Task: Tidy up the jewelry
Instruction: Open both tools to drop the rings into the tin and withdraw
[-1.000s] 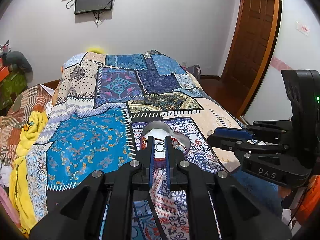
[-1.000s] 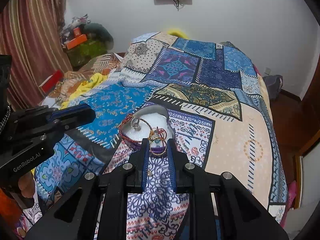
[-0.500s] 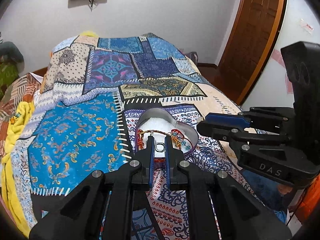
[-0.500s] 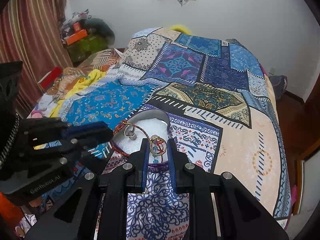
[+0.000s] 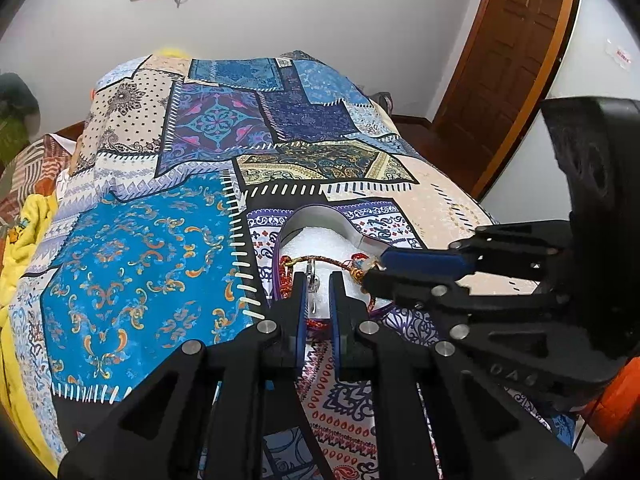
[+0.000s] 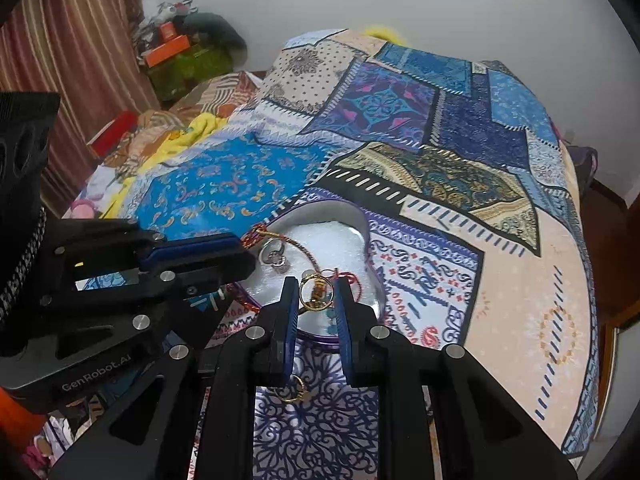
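Note:
A heart-shaped jewelry box (image 5: 318, 216) with white lining lies on the patchwork bedspread; it also shows in the right wrist view (image 6: 362, 220). A red and gold bracelet (image 5: 320, 260) lies across the lining. My left gripper (image 5: 318, 284) is shut on a silver ring (image 5: 312, 280) over the box. My right gripper (image 6: 316, 292) is shut on a gold hoop earring (image 6: 316, 292) above the box's near edge. A silver ring (image 6: 274, 256) shows between the left gripper's fingertips in the right wrist view. A gold ring (image 6: 294, 392) lies on the bedspread under the right gripper.
The bed (image 5: 132, 264) fills both views. A yellow blanket (image 5: 20, 240) lies at its left side. A wooden door (image 5: 508, 60) stands at the right. Boxes and clutter (image 6: 180, 52) sit by the curtain.
Both grippers moved forward and down over the box, each holding its piece. The two grippers came closer together.

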The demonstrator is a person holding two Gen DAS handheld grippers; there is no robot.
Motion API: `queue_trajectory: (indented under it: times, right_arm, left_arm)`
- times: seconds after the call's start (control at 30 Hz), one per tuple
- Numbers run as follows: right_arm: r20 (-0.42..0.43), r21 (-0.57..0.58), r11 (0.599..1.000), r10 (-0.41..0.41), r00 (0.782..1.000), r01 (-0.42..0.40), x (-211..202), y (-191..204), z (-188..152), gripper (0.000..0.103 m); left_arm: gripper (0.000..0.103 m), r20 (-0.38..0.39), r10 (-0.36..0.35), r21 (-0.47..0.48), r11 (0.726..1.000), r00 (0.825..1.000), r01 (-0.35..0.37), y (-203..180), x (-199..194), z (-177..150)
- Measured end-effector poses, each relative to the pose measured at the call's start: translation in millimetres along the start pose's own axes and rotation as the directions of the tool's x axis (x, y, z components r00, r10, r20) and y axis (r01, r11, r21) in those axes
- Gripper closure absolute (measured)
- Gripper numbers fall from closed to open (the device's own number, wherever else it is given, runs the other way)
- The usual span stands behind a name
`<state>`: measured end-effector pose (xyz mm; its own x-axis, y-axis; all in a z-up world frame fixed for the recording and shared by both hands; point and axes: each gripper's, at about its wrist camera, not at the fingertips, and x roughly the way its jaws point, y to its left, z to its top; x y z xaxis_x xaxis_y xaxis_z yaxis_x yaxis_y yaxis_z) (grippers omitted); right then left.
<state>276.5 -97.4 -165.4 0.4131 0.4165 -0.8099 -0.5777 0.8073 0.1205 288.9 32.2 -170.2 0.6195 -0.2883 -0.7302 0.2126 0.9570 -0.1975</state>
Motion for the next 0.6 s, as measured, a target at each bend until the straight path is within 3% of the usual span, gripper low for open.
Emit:
queue_trajectory:
  times: [0.23, 0.5, 0.6]
  right_arm:
    - [-0.036, -0.003, 1.000, 0.016, 0.999, -0.016, 8, -2, 2, 0.087]
    - [-0.021, -0.011, 1.000, -0.007, 1.000, 0.007, 0, -2, 4, 0.083]
    - [0.003, -0.006, 1.000, -0.019, 1.000, 0.019, -9, -2, 5, 0.070]
  left_arm:
    - [0.095, 0.011, -0.006, -0.011, 1.000, 1.000, 0.007, 1, -2, 2]
    - [0.095, 0.036, 0.010, -0.020, 1.000, 0.999, -0.009, 3, -16, 4]
    - [0.081, 0.054, 0.027, -0.023, 0.999, 0.998, -0.026, 2, -25, 6]
